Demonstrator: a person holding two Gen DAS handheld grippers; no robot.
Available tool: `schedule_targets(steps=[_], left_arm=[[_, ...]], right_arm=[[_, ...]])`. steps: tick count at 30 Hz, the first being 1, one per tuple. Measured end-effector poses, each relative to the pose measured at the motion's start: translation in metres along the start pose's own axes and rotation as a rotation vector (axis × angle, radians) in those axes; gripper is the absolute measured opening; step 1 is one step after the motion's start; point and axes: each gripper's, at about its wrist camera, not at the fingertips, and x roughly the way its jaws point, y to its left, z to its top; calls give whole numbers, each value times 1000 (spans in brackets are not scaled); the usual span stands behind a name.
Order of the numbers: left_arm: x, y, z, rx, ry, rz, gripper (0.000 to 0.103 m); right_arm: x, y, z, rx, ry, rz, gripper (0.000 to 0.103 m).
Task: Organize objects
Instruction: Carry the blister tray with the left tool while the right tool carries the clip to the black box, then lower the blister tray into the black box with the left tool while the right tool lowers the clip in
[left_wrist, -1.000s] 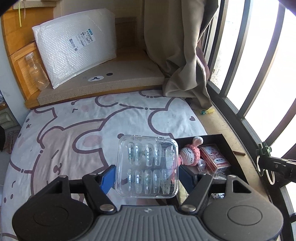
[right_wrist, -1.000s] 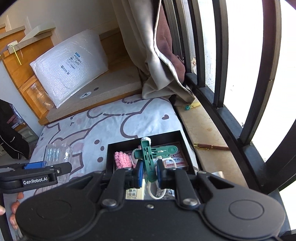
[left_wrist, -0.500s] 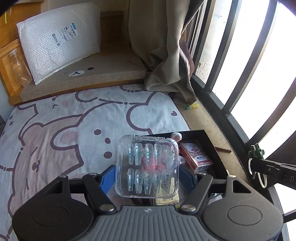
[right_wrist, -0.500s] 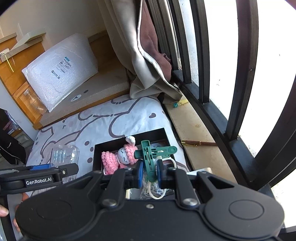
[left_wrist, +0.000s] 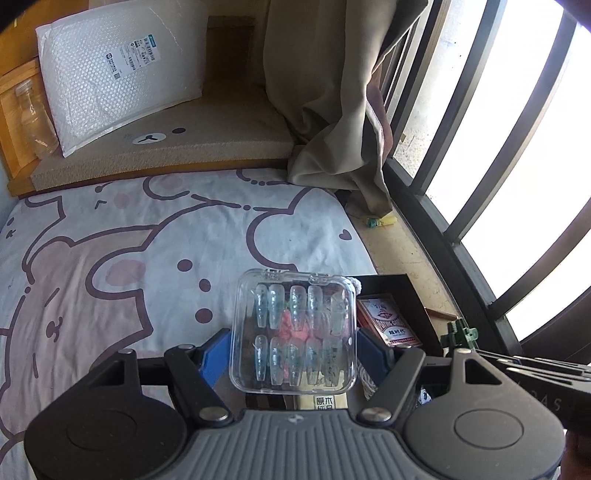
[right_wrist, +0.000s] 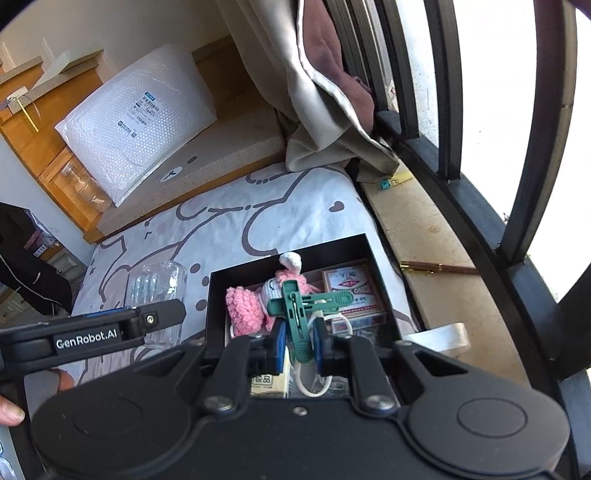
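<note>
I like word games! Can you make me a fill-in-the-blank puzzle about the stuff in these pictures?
1. The left gripper holds a clear plastic case of fake ____.
2. The right gripper pinches a plastic clothes peg coloured ____.
3. The pink crocheted doll lies inside a shallow black ____.
4. The white bubble-wrap mailer leans on a cabinet made of ____.

Missing words: nails; green; box; wood

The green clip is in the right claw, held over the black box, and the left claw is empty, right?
Not quite. The left claw isn't empty: it grips a clear case of fake nails, as the left wrist view shows. The rest is right: the right claw holds the green clip over the black box.
</note>
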Motion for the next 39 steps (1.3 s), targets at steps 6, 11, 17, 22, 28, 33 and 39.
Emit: schedule_targets(steps=[6, 11, 17, 22, 28, 33, 39], left_arm=[[10, 7, 5, -28, 18, -20, 73], [18, 14, 8, -42, 30, -15, 73], [29, 24, 10, -62, 57, -11, 73], [41, 23, 10, -69, 86, -15, 73], [52, 9, 5, -44, 129, -34, 73], [58, -8, -2, -8, 161, -78, 73], [67, -28, -11, 1, 223, -118, 73]], right_arm=[[33, 14, 3, -51, 66, 14, 15], [58, 19, 7, -59, 100, 14, 16], [75, 13, 13, -25, 107, -34, 33], [72, 3, 16, 27, 106, -32, 29], [60, -20, 14, 107, 111, -92, 21], [48, -41, 10, 169, 103, -133, 20], [38, -52, 8, 186, 95, -143, 19]])
